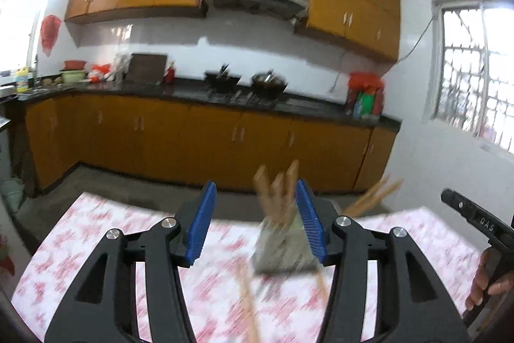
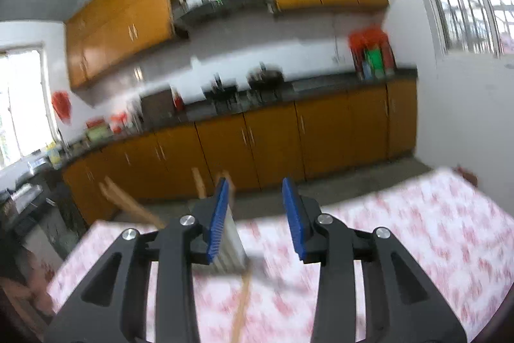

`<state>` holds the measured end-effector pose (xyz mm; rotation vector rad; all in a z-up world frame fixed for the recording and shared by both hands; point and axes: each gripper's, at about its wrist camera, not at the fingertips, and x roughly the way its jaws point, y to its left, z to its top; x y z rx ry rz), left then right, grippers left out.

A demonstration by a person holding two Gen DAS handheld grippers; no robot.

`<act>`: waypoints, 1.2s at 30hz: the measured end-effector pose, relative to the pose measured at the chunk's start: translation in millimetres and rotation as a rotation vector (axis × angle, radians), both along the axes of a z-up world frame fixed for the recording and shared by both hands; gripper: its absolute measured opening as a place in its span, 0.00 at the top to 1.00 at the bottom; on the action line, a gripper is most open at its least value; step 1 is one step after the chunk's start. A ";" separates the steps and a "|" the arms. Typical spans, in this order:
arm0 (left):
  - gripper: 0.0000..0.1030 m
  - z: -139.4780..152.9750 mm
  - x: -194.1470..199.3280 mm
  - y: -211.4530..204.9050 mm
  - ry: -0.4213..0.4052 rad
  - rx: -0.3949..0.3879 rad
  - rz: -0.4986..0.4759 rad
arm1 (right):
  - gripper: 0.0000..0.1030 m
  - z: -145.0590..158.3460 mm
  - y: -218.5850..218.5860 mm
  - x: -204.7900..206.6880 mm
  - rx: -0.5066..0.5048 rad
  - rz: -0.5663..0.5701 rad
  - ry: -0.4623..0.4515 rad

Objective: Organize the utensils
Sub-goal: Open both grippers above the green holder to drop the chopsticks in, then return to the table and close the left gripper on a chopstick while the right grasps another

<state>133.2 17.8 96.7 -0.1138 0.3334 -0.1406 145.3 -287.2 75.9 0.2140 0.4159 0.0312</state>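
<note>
A grey mesh utensil holder [image 1: 282,249] stands on the pink-flowered table [image 1: 96,246], with several wooden utensils [image 1: 276,188] standing in it. It sits just ahead of my open, empty left gripper [image 1: 257,224], close to the right finger. Loose wooden chopsticks [image 1: 247,301] lie on the table in front of the holder. In the right wrist view the holder [image 2: 229,249] is just behind the left finger of my open, empty right gripper [image 2: 257,217], and a chopstick [image 2: 242,304] lies on the table [image 2: 417,230] below it. Both views are blurred.
The right gripper's handle [image 1: 475,224] and a hand show at the right edge of the left view. More wooden sticks [image 1: 376,195] lie at the table's far edge. Beyond are orange kitchen cabinets [image 1: 192,134], a stove with pans [image 1: 247,82] and windows.
</note>
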 end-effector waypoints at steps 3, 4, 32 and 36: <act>0.49 -44.4 3.6 4.4 0.143 0.043 0.026 | 0.68 -62.2 5.6 9.8 0.025 0.051 0.200; 0.49 -59.8 6.4 5.6 0.198 0.049 0.030 | 0.74 -80.6 9.8 12.7 0.046 0.076 0.255; 0.79 -185.9 11.1 -33.6 0.567 0.083 -0.130 | 0.90 -178.1 59.0 20.5 -0.013 0.155 0.484; 0.87 -189.3 12.3 -38.2 0.562 0.134 -0.109 | 0.90 -178.3 62.8 16.9 -0.057 0.164 0.471</act>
